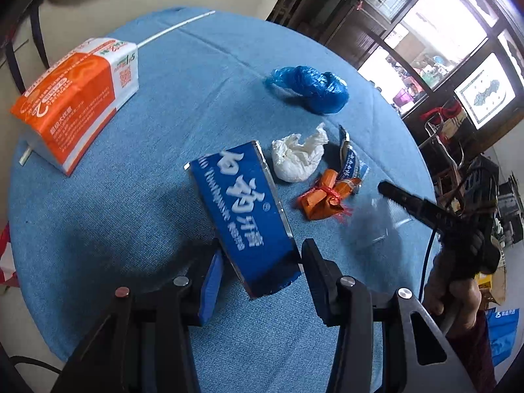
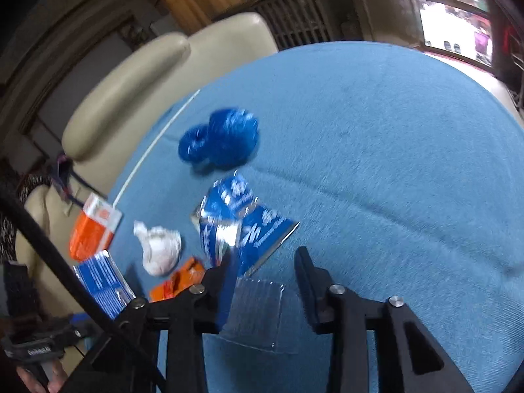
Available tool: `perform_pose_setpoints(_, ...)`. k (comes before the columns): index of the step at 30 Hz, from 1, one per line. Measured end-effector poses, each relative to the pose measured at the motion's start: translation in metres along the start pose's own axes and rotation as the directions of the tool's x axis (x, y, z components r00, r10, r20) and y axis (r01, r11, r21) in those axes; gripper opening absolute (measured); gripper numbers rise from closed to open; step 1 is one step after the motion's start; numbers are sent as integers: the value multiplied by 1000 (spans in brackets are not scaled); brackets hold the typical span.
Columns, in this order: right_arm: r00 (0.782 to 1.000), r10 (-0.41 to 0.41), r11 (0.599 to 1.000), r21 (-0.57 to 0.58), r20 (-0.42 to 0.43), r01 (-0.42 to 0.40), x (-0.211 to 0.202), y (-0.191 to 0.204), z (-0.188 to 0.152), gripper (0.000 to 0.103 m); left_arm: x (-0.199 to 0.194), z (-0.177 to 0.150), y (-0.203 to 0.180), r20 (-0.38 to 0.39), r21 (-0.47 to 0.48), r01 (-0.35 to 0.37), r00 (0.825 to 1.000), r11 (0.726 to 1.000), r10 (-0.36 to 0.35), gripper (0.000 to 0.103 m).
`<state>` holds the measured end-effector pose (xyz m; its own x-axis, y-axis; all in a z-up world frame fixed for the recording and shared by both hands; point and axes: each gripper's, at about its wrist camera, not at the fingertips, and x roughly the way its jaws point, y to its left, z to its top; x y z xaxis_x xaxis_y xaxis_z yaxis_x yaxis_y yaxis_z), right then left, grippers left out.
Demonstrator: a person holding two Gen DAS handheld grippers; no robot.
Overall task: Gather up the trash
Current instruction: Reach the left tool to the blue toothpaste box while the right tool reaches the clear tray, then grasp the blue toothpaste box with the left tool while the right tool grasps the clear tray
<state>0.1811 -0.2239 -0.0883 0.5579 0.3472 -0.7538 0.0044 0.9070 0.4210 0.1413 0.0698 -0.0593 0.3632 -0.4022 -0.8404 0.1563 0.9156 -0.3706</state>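
Note:
A round table with a blue cloth (image 1: 131, 203) holds trash. My left gripper (image 1: 262, 255) is open, its fingers on either side of the near end of a blue toothpaste box (image 1: 242, 209). Beyond lie a crumpled white tissue (image 1: 298, 157), an orange wrapper with red netting (image 1: 324, 196), a torn blue wrapper (image 1: 350, 160) and a crumpled blue plastic bag (image 1: 311, 86). My right gripper (image 2: 265, 262) is open over a clear plastic piece (image 2: 258, 314), just short of a flattened blue packet (image 2: 242, 222). The tissue (image 2: 160, 245) and blue bag (image 2: 219, 140) also show in the right wrist view.
An orange and white tissue pack (image 1: 75, 98) lies at the table's far left, and a white straw (image 1: 177, 28) at the far edge. A cream sofa (image 2: 131, 88) stands behind the table. A dark wood cabinet (image 1: 409, 49) stands at the right.

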Motion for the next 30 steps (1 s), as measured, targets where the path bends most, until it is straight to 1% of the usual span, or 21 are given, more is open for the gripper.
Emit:
perform_pose_setpoints(1, 1000, 17, 1000, -17, -6, -17, -4, 4, -7, 38, -2, -2, -1, 5, 4, 3, 1000, 1000, -3, 47)
perform_pose_setpoints(2, 1000, 20, 999, -37, -14, -21, -8, 8, -15, 38, -3, -3, -2, 6, 8, 10, 1000, 1000, -10, 42)
perform_pose_setpoints(3, 999, 26, 998, -54, -29, -27, -12, 11, -24, 38, -7, -4, -4, 15, 16, 38, 999, 999, -38, 36)
perform_pose_setpoints(4, 997, 45, 997, -67, -59, -49, -16, 14, -35, 38, -11, -6, -8, 9, 29, 70, 997, 997, -70, 7)
perform_pose_setpoints(5, 993, 72, 994, -76, -91, -79, -20, 17, -48, 38, -13, -7, -11, -4, 45, 75, 997, 996, -75, 0)
perform_pose_setpoints(7, 986, 104, 988, -99, -133, -117, -31, 23, -72, 38, -17, -12, -17, -10, 81, 18, 1000, 997, -17, 0)
perform_pose_setpoints(8, 983, 109, 986, -107, -147, -125, -37, 25, -82, 38, -18, -15, -16, -12, 87, 8, 1000, 996, -7, 0)
perform_pose_setpoints(10, 974, 127, 985, -94, -187, -146, -48, 25, -100, 39, -22, -20, -10, -19, 69, 27, 999, 997, -26, 0)
perform_pose_setpoints(11, 968, 153, 982, -82, -201, -172, -55, 25, -107, 40, -24, -22, -7, -17, 60, 25, 1000, 998, -24, 1)
perform_pose_setpoints(12, 964, 179, 978, -75, -195, -197, -63, 23, -114, 44, -25, -24, -4, -17, 51, 18, 1000, 999, -17, 4)
perform_pose_setpoints(13, 963, 189, 977, -67, -191, -205, -71, 21, -121, 54, -26, -25, -1, -26, 40, 18, 1000, 999, -17, 12)
perform_pose_setpoints(14, 964, 184, 978, -63, -191, -199, -77, 19, -127, 59, -27, -25, 0, -30, 27, 26, 999, 999, -26, 23)
perform_pose_setpoints(15, 966, 175, 980, -61, -189, -189, -82, 18, -131, 59, -29, -24, 0, -28, 20, 26, 999, 999, -26, 31)
perform_pose_setpoints(17, 973, 164, 984, -43, -162, -173, -95, 12, -136, 59, -31, -18, -5, -12, 6, -13, 1000, 1000, 13, 67)
perform_pose_setpoints(18, 975, 165, 985, -19, -146, -170, -99, 8, -137, 59, -31, -14, -9, 2, 6, -37, 999, 999, 37, 73)
perform_pose_setpoints(19, 977, 171, 985, 18, -130, -170, -103, 4, -138, 59, -30, -8, -15, 25, 12, -75, 997, 997, 75, 77)
perform_pose_setpoints(20, 977, 180, 983, 62, -116, -174, -107, -1, -140, 60, -27, -2, -20, 33, 16, -104, 994, 994, 104, 77)
perform_pose_setpoints(22, 979, 182, 978, 118, -97, -170, -111, -8, -143, 61, -13, 10, -30, 18, 30, -154, 988, 988, 154, 77)
perform_pose_setpoints(24, 982, 162, 977, 155, -101, -145, -114, -12, -148, 61, 2, 16, -38, -1, 40, -195, 981, 980, 195, 77)
perform_pose_setpoints(28, 983, 143, 967, 227, -117, -113, -119, -18, -154, 61, 29, 16, -46, -16, 79, -289, 957, 954, 291, 77)
perform_pose_setpoints(30, 984, 135, 955, 279, -115, -98, -125, -26, -157, 61, 31, 12, -40, -21, 68, -299, 954, 952, 301, 77)
